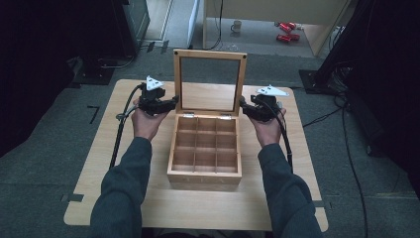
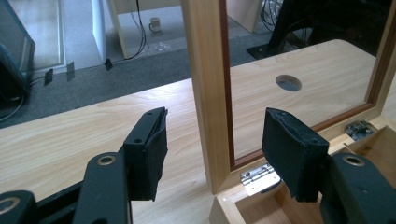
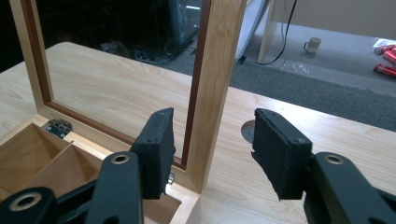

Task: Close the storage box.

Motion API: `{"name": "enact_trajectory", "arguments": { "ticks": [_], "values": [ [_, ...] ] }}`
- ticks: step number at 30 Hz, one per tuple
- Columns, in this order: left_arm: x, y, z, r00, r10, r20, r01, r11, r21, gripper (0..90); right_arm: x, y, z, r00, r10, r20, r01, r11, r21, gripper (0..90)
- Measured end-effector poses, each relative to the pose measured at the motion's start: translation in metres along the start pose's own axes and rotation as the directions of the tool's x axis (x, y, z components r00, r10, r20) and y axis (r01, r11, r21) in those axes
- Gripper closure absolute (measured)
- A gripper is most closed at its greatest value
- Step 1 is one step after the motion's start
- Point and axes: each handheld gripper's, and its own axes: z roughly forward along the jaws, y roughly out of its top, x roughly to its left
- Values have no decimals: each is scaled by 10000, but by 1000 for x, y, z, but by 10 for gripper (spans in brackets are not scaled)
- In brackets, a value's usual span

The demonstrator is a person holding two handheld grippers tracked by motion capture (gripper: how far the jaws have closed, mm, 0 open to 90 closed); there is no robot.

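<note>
With the wooden compartment box (image 1: 204,148) mid-table and its glazed lid (image 1: 210,82) upright, we judge both spread grippers, left gripper (image 2: 212,154) and right gripper (image 3: 212,149), should pinch the lid's side rails evenly, low near the hinges (image 2: 259,176), so it swings without twisting.

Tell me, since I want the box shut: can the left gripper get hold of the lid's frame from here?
Probably yes. The left gripper is open, and the lid frame's upright side already stands between its fingers with nothing in the way.
</note>
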Motion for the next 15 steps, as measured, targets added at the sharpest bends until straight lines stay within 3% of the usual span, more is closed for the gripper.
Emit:
{"name": "enact_trajectory", "arguments": {
  "ticks": [6,9,15],
  "values": [
    [-4,9,4,9996,292,-24,-292,9996,-27,400,1,8,7,10000,-4,-54,4,9999,-110,474],
    [-4,11,9,9999,92,-70,-93,10000,-36,402,1,9,12,10000,13,-81,-13,10000,37,464],
    [-5,15,15,9999,83,-128,-84,10000,-24,374,3,16,18,9999,-44,-127,43,10000,-63,446]
  ]
}}
